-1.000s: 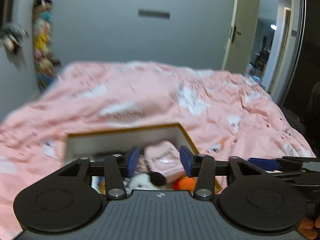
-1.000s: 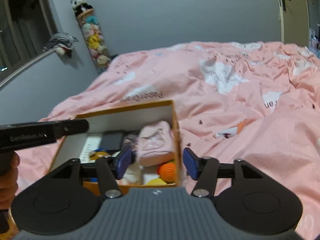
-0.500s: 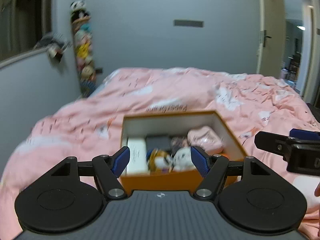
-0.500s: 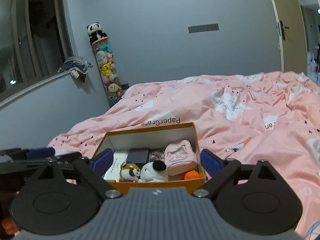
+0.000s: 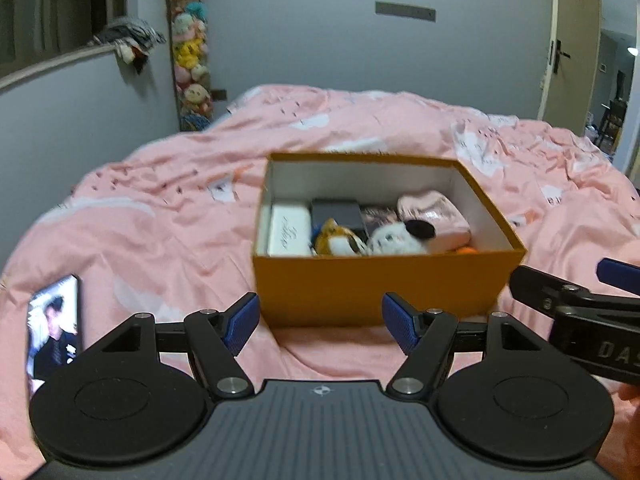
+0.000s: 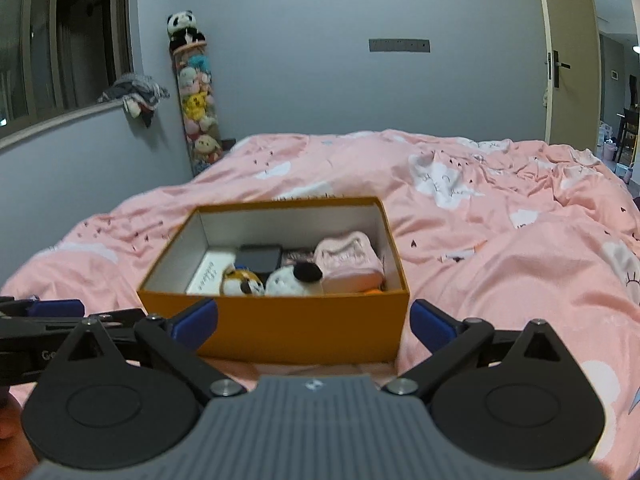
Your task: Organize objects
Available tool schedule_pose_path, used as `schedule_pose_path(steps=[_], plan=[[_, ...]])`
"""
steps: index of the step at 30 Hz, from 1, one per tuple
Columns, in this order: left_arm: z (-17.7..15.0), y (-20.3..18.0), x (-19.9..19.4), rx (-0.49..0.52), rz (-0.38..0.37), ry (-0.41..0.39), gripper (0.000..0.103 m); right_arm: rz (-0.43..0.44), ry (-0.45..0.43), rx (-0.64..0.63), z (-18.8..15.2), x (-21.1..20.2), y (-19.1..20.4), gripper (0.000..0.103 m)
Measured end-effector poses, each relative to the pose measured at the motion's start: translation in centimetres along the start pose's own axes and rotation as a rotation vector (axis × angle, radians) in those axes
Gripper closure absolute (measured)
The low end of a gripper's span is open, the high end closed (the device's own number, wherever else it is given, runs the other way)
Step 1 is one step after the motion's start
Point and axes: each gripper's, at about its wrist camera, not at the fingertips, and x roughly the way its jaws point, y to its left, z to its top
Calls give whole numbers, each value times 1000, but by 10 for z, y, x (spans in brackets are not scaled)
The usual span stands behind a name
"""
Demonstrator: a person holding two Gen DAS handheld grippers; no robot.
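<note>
On the pink duvet (image 6: 500, 240) of the bed sits an open orange box (image 6: 304, 332), just ahead of both tools. The left hand-held gripper (image 5: 320, 322) has its blue-padded jaws spread wide, with nothing between them and nothing touching them; the near wall of the box lies just beyond the tips. The right hand-held gripper (image 6: 314, 320) is likewise wide apart and empty, its pads framing the front face of the box without contact. Each tool shows at the edge of the other's view, side by side and near one another.

Inside the box, a white card box (image 5: 289, 230) lies along the left wall, with a dark flat case (image 5: 336, 212) beside it. A small orange-and-white plush (image 6: 242, 282) and a white plush with a black ear (image 6: 292, 278) rest toward the front, and a pink pouch (image 6: 348, 262) sits at the right end. A bit of orange shows under the pouch; what it is cannot be told.

Left of the box, apart from it, a phone (image 5: 54, 330) with a lit screen lies on the duvet.
</note>
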Motion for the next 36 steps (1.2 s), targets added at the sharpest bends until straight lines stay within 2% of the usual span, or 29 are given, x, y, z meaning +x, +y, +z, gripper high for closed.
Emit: schedule_pose_path(steps=[5,11,36], plan=[[-5,-4,8,5,-20,27,21,-24,11,-38,-10,9,0,1],[-9,-4,19,-7,-34,74,22,-30,62,-11,-16,22,-6,1],[-6,-9,15,10,-25,64,22,-26,68,-19,-18,23,-6,1]])
